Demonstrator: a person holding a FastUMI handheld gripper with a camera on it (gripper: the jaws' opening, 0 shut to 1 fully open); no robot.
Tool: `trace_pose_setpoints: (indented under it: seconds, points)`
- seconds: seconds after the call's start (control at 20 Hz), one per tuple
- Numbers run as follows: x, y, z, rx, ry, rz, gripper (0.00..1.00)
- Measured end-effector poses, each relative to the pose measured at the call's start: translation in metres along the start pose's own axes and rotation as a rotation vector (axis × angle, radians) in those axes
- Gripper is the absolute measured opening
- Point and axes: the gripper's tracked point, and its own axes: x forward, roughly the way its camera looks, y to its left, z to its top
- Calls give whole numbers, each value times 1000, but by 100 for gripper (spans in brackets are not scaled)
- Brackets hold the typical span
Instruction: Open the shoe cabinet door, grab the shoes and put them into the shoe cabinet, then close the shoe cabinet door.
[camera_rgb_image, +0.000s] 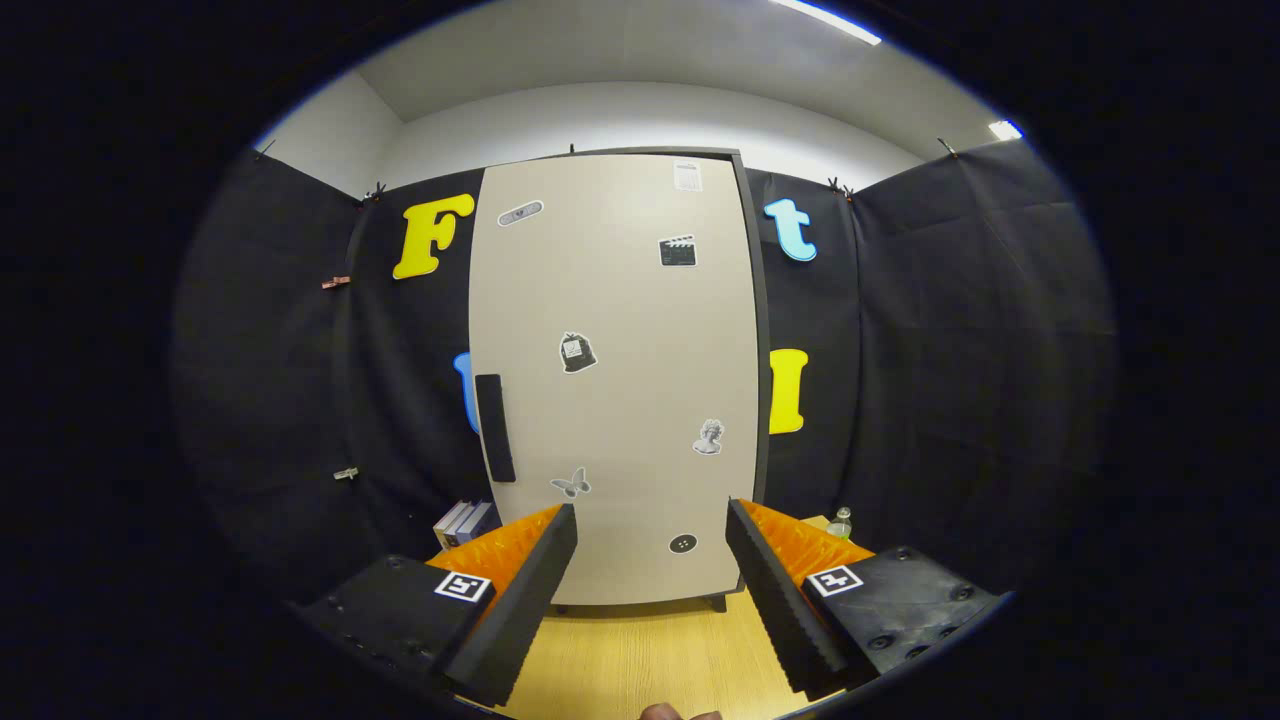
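A tall beige shoe cabinet (615, 380) stands straight ahead on the wooden floor, its door shut. Several stickers dot the door. A dark vertical handle (494, 428) sits on the door's left edge, about halfway down. My gripper (650, 530) is open, with nothing between its fingers. It hangs well short of the cabinet, and the door's lower part shows in the gap between the fingers. The handle lies up and to the left of the left finger (520, 600).
Some books (464, 523) stand on the floor left of the cabinet, behind the left finger. A small bottle (840, 522) stands to the cabinet's right. The light wooden floor (650, 660) stretches from the fingers to the cabinet's base. A person's fingertip (678, 713) shows below the fingers.
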Motion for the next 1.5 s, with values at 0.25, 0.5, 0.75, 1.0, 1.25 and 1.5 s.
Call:
trace_pose_setpoints:
  seconds: [0.25,0.5,0.75,1.0,1.25,1.5]
  points:
    - [0,5,0,-8,-2,6,98]
    - [0,10,-1,-8,0,12,98]
    - [1,13,-2,-9,1,18,98]
    - [3,11,-1,-12,-2,17,98]
    - [5,10,-3,-14,1,19,98]
    - [9,9,-2,-5,-1,26,99]
